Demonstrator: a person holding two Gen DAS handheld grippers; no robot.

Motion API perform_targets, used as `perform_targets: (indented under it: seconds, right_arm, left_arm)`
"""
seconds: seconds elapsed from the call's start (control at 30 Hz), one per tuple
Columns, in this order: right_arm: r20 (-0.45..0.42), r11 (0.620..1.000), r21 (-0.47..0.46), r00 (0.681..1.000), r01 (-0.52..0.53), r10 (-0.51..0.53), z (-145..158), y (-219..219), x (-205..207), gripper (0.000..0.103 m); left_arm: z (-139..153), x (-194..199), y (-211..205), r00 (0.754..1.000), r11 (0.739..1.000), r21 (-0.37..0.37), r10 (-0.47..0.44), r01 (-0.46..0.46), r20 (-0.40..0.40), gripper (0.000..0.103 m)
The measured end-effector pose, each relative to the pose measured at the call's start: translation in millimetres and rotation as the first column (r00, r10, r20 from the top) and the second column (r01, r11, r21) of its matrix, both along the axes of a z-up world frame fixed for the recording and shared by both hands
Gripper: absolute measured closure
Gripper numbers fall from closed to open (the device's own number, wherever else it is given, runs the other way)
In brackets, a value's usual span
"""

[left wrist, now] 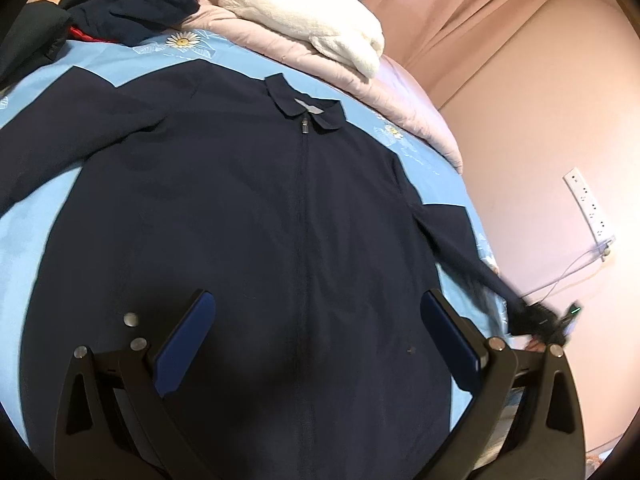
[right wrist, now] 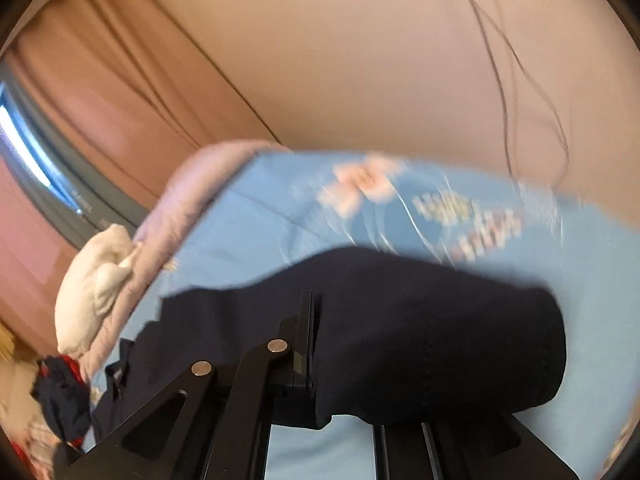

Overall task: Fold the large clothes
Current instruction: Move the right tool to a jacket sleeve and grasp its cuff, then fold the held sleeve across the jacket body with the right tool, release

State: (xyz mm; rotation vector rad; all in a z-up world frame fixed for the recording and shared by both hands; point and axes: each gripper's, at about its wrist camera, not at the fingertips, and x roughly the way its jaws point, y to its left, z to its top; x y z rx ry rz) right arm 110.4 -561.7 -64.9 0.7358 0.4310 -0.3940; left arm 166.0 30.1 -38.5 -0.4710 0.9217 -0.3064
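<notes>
A light blue daisy-print bed sheet (left wrist: 24, 240) carries a navy zip-front jacket (left wrist: 248, 208), spread face up across its middle with the collar toward the far edge, where a folded pink quilt (left wrist: 384, 92) and a white blanket (left wrist: 304, 12) sit. The left gripper (left wrist: 316, 344) hovers over the jacket's lower front, jaws wide apart and empty. At the sheet's right edge, the right gripper (right wrist: 310, 340) is clamped on the jacket's sleeve (right wrist: 440, 320), lifting it.

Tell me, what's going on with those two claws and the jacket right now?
Left gripper open, above the navy jacket. Right gripper shut on the jacket's sleeve. Nothing in the way; white blanket lies clear.
</notes>
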Motion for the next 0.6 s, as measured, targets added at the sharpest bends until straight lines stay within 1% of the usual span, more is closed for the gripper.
perform_targets:
  seconds: [0.03,0.1,0.13,0.17,0.2,0.27,0.3,0.33,0.37,0.43,0.47,0.5,0.53,0.57,0.6]
  right_arm:
    - [0.003,1.0,-0.021,1.0,-0.001,0.001,11,3,4,0.095]
    - [0.019,0.992,-0.125,1.0,-0.023,0.025,56,30,14,0.095]
    - [0.021,0.986,-0.161,0.999,-0.033,0.037,68,41,21,0.095]
    - [0.02,0.97,-0.236,0.998,-0.057,0.063,89,64,32,0.095]
    - [0.009,0.944,-0.316,0.995,-0.094,0.102,114,93,44,0.095]
    - [-0.019,0.894,-0.419,0.986,-0.158,0.166,142,142,64,0.095]
    - [-0.045,0.854,-0.479,0.977,-0.205,0.21,157,177,80,0.095]
    - [-0.071,0.816,-0.523,0.967,-0.244,0.244,165,204,93,0.095]
    - [-0.093,0.783,-0.559,0.959,-0.274,0.269,171,231,104,0.095]
    - [-0.158,0.695,-0.627,0.931,-0.352,0.329,174,288,124,0.095]
    - [-0.196,0.638,-0.66,0.911,-0.396,0.363,170,324,134,0.095]
    - [-0.222,0.594,-0.682,0.895,-0.426,0.387,165,351,141,0.095]
    - [-0.281,0.516,-0.707,0.862,-0.484,0.423,153,396,150,0.095]
    - [-0.319,0.471,-0.715,0.84,-0.517,0.438,139,417,156,0.095]
    - [-0.369,0.414,-0.718,0.81,-0.56,0.456,121,446,161,0.095]
  left_arm:
    - [-1,0,3,1.0,1.0,0.009,-0.001,0.001,-0.004,0.0]
    - [0,0,10,1.0,1.0,0.026,-0.006,0.007,-0.011,0.0]
    - [1,0,15,1.0,0.999,0.035,-0.007,0.008,-0.01,0.0]
    - [4,-1,21,1.0,0.999,0.044,-0.007,0.007,-0.003,0.0]
    - [7,-2,25,1.0,0.999,0.051,-0.006,0.005,0.006,0.0]
    - [13,-5,39,1.0,0.998,0.066,0.006,-0.008,0.031,0.0]
    - [14,-6,43,0.999,0.998,0.065,0.009,-0.012,0.037,0.0]
    - [15,-7,51,0.999,0.998,0.061,0.015,-0.017,0.044,0.0]
    - [15,-9,57,0.999,0.998,0.059,0.022,-0.024,0.048,0.0]
    - [13,-10,68,0.998,0.997,0.059,0.037,-0.04,0.051,0.0]
    - [11,-11,75,0.998,0.997,0.059,0.048,-0.051,0.049,0.0]
    - [9,-12,82,0.997,0.996,0.058,0.058,-0.061,0.047,0.0]
    - [6,-12,89,0.997,0.996,0.057,0.071,-0.073,0.042,0.0]
    - [3,-12,96,0.996,0.995,0.056,0.085,-0.087,0.034,0.0]
    - [-1,-11,102,0.995,0.993,0.056,0.101,-0.102,0.023,0.0]
